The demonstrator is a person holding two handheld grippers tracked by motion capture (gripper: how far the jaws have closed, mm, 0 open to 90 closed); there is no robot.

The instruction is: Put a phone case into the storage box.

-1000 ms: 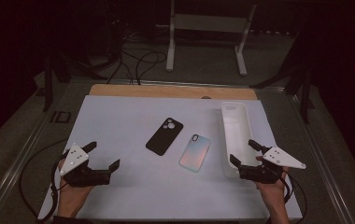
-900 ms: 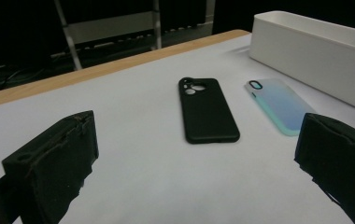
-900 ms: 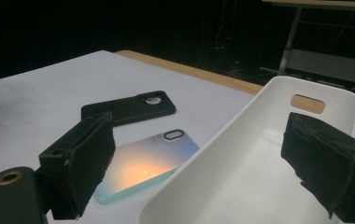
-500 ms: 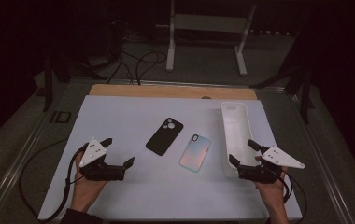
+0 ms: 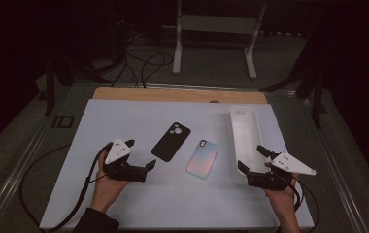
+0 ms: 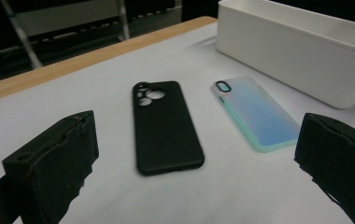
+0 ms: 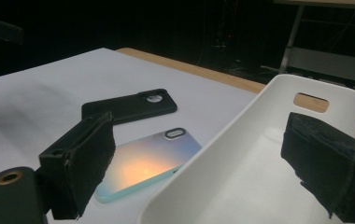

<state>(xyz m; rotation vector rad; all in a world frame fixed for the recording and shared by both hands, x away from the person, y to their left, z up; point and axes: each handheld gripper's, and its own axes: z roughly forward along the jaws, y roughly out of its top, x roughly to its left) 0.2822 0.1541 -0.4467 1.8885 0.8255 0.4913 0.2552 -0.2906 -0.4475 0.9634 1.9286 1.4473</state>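
Facing the black case (image 6: pixel 166 128), the wide-open left claw (image 6: pixel 196 154) reveals its camera cutouts up close.

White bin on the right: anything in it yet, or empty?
Empty. The white bin shows only its bare floor in the high view and the right gripper view; the black case and the iridescent case lie on the table beside it.

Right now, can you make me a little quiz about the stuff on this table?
1. True or false: the black phone case lies inside the white bin.
2. Which gripper is nearer the black phone case? A left gripper B right gripper
3. Fill in: between the black phone case and the white bin lies the ____ phone case.

Key: 1 false; 2 A; 3 iridescent.
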